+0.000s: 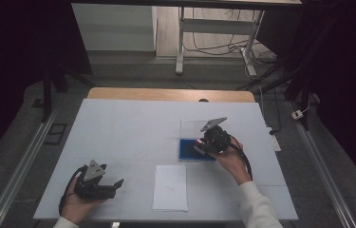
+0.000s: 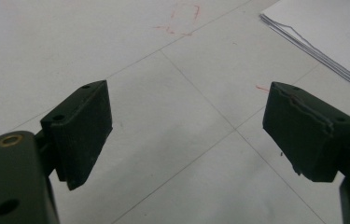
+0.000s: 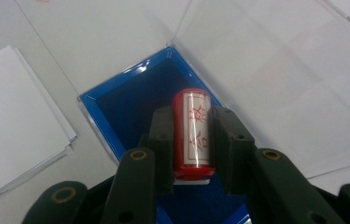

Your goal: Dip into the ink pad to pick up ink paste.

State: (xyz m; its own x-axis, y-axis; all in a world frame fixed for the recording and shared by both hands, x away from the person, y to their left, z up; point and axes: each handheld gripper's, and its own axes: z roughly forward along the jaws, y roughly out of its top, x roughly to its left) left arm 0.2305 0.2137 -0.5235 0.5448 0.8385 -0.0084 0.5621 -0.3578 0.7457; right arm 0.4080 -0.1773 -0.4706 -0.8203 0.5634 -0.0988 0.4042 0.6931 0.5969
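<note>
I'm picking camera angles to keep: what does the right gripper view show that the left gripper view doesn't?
Right gripper view: its jaws shut on a red stamp with red characters on its label, over an open blue box with a clear lid.
Left gripper view: its jaws wide apart with nothing between them, and faint red marks on the table.
Both: the white table and the paper stack.

red stamp (image 3: 192,135) with white label, red characters; blue box (image 3: 116,116); white paper (image 3: 14,121).
</note>
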